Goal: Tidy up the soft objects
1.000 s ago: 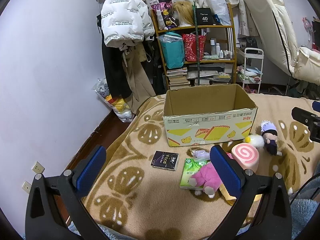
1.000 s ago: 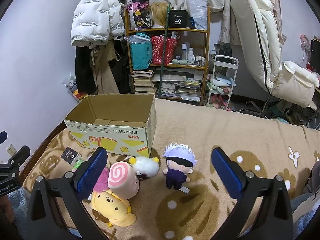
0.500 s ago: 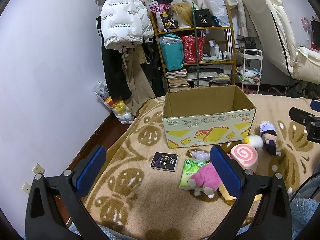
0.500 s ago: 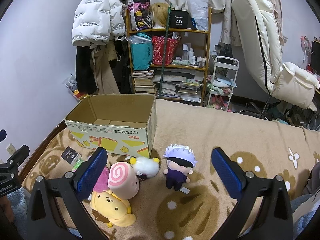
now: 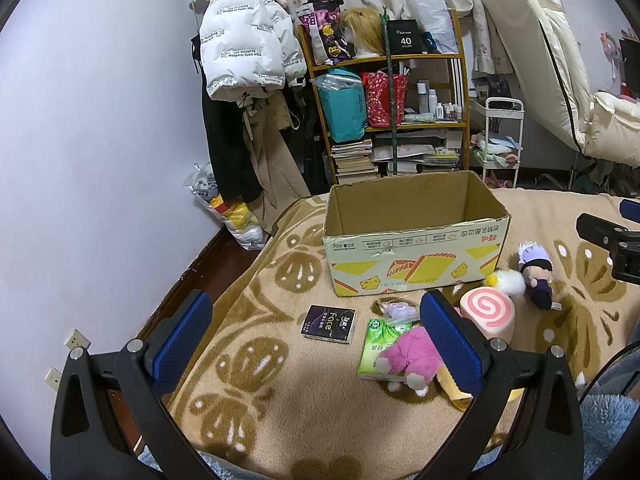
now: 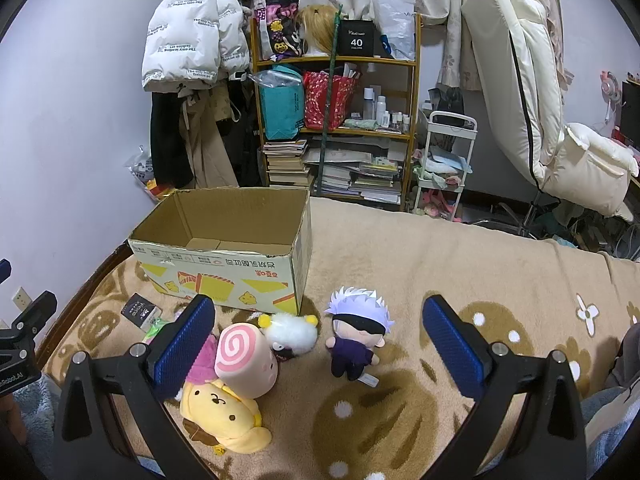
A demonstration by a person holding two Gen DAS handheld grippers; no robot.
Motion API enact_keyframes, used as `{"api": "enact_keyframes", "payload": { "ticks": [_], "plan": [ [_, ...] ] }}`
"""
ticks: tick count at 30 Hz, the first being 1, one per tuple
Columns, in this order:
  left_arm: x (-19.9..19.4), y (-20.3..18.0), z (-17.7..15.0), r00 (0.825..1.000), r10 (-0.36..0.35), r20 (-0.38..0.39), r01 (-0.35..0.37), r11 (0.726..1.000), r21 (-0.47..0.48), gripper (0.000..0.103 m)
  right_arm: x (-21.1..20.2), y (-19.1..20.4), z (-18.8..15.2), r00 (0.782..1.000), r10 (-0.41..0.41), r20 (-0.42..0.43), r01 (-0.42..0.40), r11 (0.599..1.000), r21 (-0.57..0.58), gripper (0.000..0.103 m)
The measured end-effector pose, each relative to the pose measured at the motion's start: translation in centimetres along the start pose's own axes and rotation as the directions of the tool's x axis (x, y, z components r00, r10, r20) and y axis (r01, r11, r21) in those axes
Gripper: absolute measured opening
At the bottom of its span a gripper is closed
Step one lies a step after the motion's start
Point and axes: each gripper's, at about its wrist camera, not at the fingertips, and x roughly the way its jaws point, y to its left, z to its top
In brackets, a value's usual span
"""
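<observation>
An open, empty cardboard box (image 5: 416,236) (image 6: 224,256) stands on the brown patterned blanket. In front of it lie soft toys: a pink swirl roll plush (image 5: 486,312) (image 6: 246,354), a pink plush (image 5: 412,354), a yellow dog plush (image 6: 222,416), a white fluffy plush (image 5: 508,282) (image 6: 290,334) and a white-haired doll (image 5: 536,274) (image 6: 356,338). My left gripper (image 5: 316,334) is open and empty, above the blanket near the pink plush. My right gripper (image 6: 318,338) is open and empty, above the toys.
A black "Face" tissue pack (image 5: 329,319) and a green tissue pack (image 5: 380,340) lie on the blanket. A cluttered shelf (image 5: 384,112), hanging coats (image 5: 244,60) and a white cart (image 6: 446,160) stand behind the bed. The bed's left edge drops to the floor (image 5: 216,264).
Both views have shifted only slightly; the left camera has tilted up a little. Nothing on the blanket has moved and both grippers stay open.
</observation>
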Motion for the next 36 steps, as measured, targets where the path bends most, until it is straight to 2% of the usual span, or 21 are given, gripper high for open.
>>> {"api": "enact_keyframes", "payload": {
  "ticks": [36],
  "plan": [
    [0.07,-0.30,-0.10,1.000,0.002,0.001,-0.002,1.000,0.005,0.102,0.08,0.05,-0.01,1.000,-0.001,-0.004,0.001,1.000,0.001,0.103]
  ]
}}
